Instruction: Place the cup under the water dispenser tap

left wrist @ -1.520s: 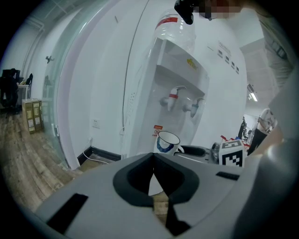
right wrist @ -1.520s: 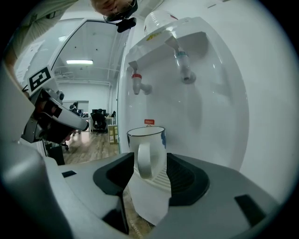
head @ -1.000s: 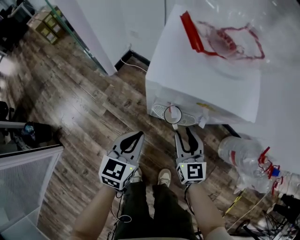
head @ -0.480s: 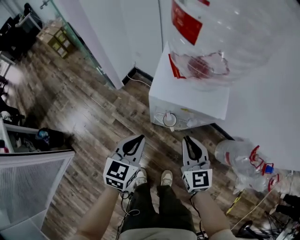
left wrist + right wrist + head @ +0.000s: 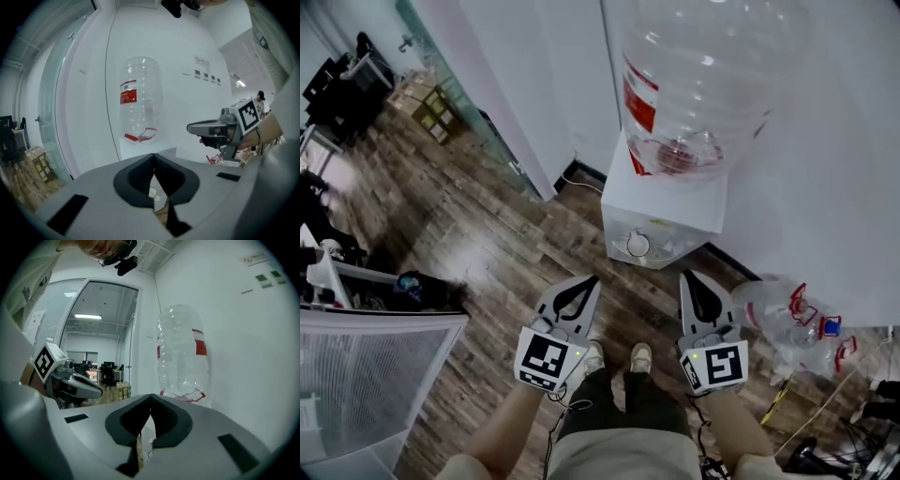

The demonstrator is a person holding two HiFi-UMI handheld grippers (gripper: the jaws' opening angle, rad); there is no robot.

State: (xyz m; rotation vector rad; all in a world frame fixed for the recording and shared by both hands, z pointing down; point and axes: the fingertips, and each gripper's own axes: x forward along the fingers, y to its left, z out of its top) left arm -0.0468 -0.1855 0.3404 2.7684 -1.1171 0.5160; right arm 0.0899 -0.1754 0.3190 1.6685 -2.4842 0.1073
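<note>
A brown plank floor (image 5: pixel 487 244) meets white walls. Against the wall stands a white water dispenser (image 5: pixel 670 202) with a large clear bottle (image 5: pixel 698 75) upended on top. The cup (image 5: pixel 637 246), a small pale ring from above, sits at the dispenser's front, well ahead of both hands. A second clear bottle (image 5: pixel 778 314) lies on the floor to the right, beside the wall. The left tongs (image 5: pixel 583 284) and right tongs (image 5: pixel 689 279) are held side by side above the person's shoes. Both point towards the dispenser with their jaws pressed together and nothing between them.
</note>
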